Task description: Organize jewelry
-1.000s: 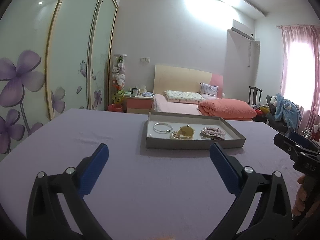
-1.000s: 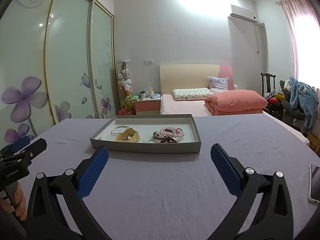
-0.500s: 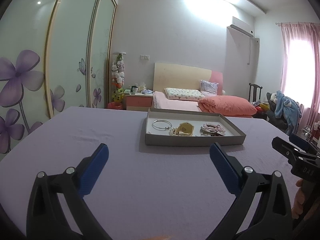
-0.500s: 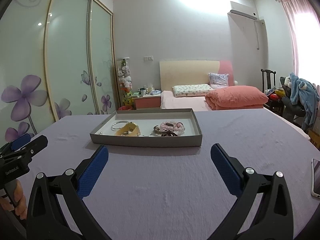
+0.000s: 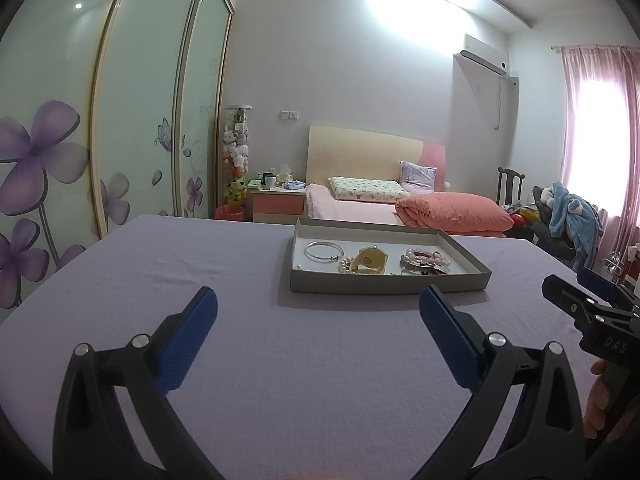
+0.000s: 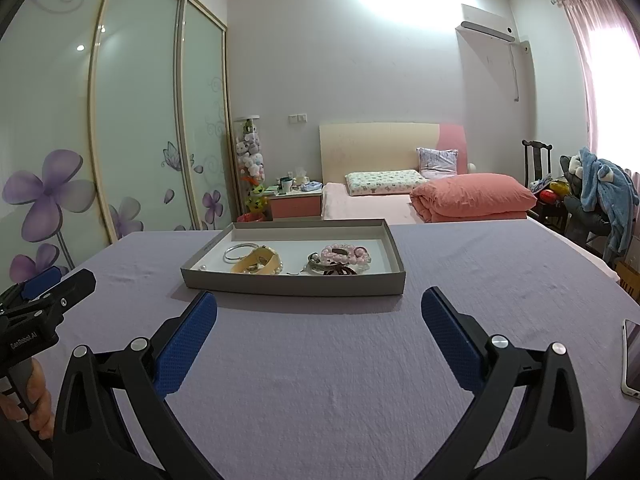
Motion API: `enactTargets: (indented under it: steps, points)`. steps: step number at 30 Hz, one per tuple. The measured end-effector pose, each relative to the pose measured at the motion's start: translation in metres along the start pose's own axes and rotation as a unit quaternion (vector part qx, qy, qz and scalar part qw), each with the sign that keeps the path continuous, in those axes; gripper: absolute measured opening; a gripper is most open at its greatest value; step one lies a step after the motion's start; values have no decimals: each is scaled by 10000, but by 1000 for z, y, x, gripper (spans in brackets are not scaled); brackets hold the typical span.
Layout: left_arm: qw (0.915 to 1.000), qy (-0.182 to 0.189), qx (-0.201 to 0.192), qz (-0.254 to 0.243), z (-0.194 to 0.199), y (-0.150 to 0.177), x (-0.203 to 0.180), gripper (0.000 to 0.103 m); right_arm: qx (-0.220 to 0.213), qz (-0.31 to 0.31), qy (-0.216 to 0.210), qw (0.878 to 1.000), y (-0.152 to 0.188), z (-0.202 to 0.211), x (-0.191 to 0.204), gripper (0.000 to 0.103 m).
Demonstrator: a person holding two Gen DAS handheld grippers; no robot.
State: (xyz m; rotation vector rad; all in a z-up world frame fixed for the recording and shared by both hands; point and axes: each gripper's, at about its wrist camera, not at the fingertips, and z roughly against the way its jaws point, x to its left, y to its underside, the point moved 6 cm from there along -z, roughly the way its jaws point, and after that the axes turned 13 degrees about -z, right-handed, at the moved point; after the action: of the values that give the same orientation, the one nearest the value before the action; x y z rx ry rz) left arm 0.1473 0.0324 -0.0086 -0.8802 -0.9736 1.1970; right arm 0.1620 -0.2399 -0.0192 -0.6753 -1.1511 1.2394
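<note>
The left claw (image 5: 318,316) hangs over the desk (image 5: 280,360) with its blue pads spread wide and nothing between them; the right claw (image 6: 320,316) is spread just as wide, also empty. Ahead of both lies bare lilac cloth up to the near wall of the tray (image 6: 292,282), so the way forward is free. From the left claw the tray sits ahead and a little to the right; from the right claw it sits ahead and slightly left. Bare cloth runs wide to the left of the tray, out to the desk edge. A phone (image 6: 632,354) lies at the desk's right edge, well to the right of the right claw.

The body of the left tool, seen from the right camera, reads "GenRoboLAI" as far as can be made out; the right tool, seen from the left camera, shows "DAS".

Inside the grey, white-floored tray are a thin silver bangle (image 5: 323,251) at the left, a tan band (image 6: 256,264) beside it touching a pearl strand (image 5: 345,266), and a pink bead bracelet (image 6: 346,254) at the right, lying on darker pieces too tangled to tell apart.
</note>
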Motion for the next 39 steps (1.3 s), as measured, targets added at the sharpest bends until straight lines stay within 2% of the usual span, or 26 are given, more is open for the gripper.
enactTargets:
  steps: [39]
  points:
    - [10000, 51, -19, -47, 4, -4, -7, 99, 37, -22, -11, 10000, -1, -1, 2, 101]
